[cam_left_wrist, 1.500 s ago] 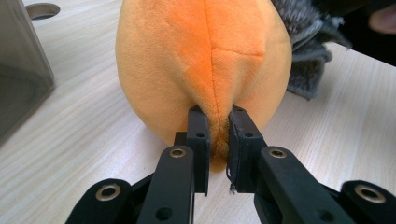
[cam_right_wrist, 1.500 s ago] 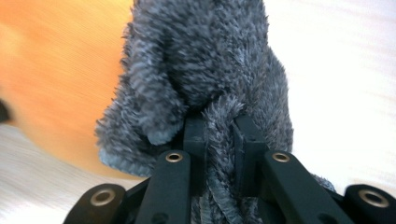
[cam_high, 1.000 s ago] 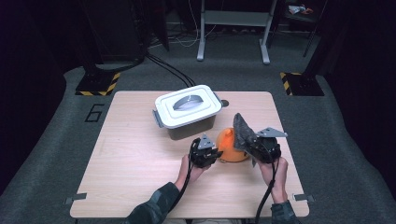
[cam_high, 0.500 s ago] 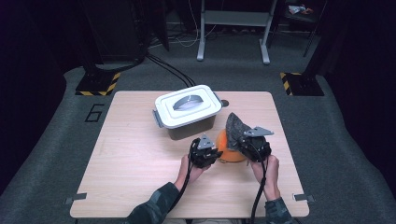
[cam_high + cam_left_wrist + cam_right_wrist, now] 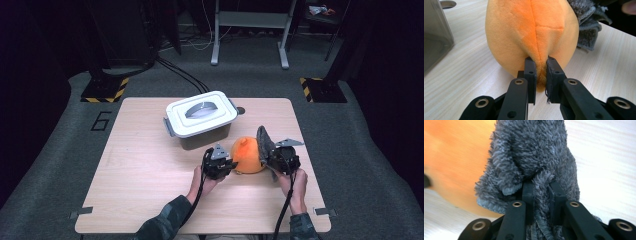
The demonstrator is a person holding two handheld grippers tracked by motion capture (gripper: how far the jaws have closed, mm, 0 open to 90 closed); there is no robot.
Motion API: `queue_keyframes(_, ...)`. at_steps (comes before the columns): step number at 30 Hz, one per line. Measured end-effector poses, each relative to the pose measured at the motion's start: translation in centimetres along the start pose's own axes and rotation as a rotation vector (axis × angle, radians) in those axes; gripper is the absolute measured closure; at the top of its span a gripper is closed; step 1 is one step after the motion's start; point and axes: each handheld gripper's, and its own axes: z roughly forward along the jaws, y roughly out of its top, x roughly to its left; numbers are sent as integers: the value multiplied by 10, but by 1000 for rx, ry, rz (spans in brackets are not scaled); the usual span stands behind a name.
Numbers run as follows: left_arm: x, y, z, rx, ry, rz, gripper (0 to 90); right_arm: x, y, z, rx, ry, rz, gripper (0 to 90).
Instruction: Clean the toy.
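**Both tongs gripping at the orange toy**

The orange plush toy (image 5: 247, 154) is sitting right of centre in the high view, on the table (image 5: 140, 170), just below the lidded box (image 5: 201, 119); the left tongs (image 5: 540, 75) are pinching a fold of its fabric; the right tongs (image 5: 543, 195) are pinching a grey fuzzy cloth (image 5: 536, 157), which is leaning against the toy's right side.

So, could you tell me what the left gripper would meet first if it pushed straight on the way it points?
The orange plush toy its fingers already pinch; beyond lies the grey cloth, probably next.
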Motion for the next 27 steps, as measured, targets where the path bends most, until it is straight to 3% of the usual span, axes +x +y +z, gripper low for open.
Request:
queue_keyframes(10,1,0,0,-2,5,-1,809,-17,-18,19,81,-2,67,784)
queue_keyframes(17,3,-1,0,-3,2,-8,809,-12,-5,-12,-13,-16,21,783)
queue_keyframes(22,2,-1,0,-4,-2,-7,808,11,13,-35,-109,24,-57,784)
queue_keyframes(25,3,-1,0,-5,-1,-9,807,23,19,-29,-84,30,-98,784)
queue_keyframes(27,3,0,0,-4,1,-5,800,26,19,-14,-47,22,-97,785)
